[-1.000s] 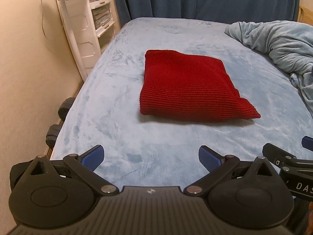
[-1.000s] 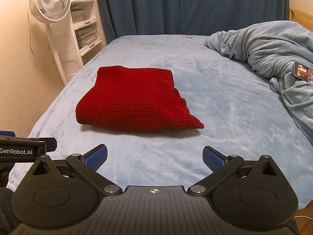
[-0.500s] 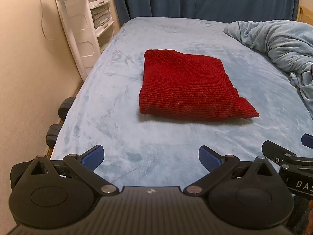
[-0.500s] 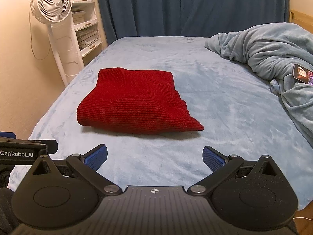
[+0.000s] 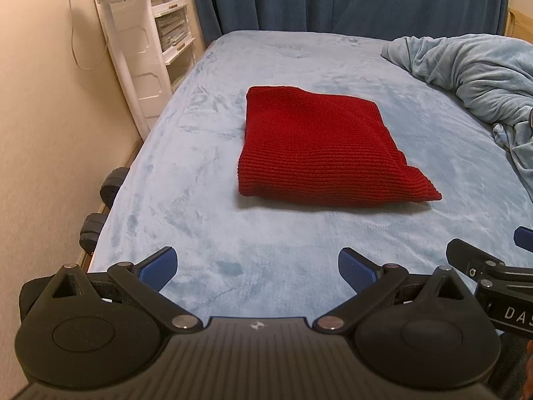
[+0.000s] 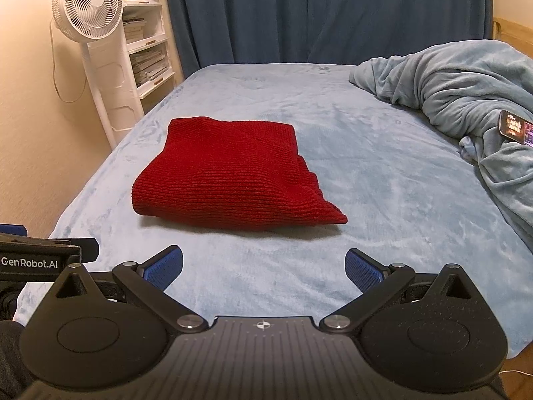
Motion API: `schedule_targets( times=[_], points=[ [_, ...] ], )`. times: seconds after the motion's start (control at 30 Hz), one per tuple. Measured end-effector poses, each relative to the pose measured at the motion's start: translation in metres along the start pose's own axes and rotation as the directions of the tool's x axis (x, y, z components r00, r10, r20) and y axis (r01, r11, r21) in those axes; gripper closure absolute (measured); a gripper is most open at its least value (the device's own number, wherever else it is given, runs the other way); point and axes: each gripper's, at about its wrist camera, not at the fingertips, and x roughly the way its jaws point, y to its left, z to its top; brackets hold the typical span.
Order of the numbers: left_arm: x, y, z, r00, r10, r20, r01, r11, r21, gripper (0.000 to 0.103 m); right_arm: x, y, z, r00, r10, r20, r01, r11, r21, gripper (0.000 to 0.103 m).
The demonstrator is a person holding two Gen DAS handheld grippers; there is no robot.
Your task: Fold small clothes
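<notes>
A red knitted garment (image 5: 319,150) lies folded into a rough square on the light blue bed (image 5: 233,243); it also shows in the right wrist view (image 6: 230,176). One corner pokes out at its near right. My left gripper (image 5: 256,268) is open and empty, over the near part of the bed, well short of the garment. My right gripper (image 6: 263,266) is open and empty, also short of the garment. Each gripper shows at the edge of the other's view.
A crumpled blue blanket (image 6: 466,80) lies along the bed's right side with a lit phone (image 6: 514,128) on it. A white fan (image 6: 88,6) and shelf (image 6: 146,43) stand at the left wall. Dark dumbbells (image 5: 100,206) lie on the floor by the bed's left edge.
Both grippers have drawn back and risen slightly, so the garment sits a little lower in the views. The garment has not moved and both grippers stay open.
</notes>
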Motion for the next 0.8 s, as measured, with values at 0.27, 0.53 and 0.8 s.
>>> schedule_targets(
  times=[0.27, 0.53, 0.8],
  points=[
    [0.0002, 0.0012, -0.0001, 1.0, 0.0, 0.0, 0.0, 1.0, 0.001, 0.0, -0.0002, 0.0004, 0.0001, 1.0, 0.002, -0.001, -0.002, 1.0, 0.0, 0.001],
    [0.0003, 0.0017, 0.0, 1.0, 0.0, -0.002, 0.0, 1.0, 0.002, 0.0, -0.0006, 0.0, 0.0002, 1.0, 0.004, -0.003, -0.004, 1.0, -0.002, 0.001],
    [-0.0007, 0.0029, -0.0016, 1.0, 0.004, 0.004, -0.004, 1.0, 0.003, 0.0, -0.0014, 0.0021, -0.0007, 1.0, 0.007, -0.006, -0.007, 1.0, -0.001, 0.001]
  ],
)
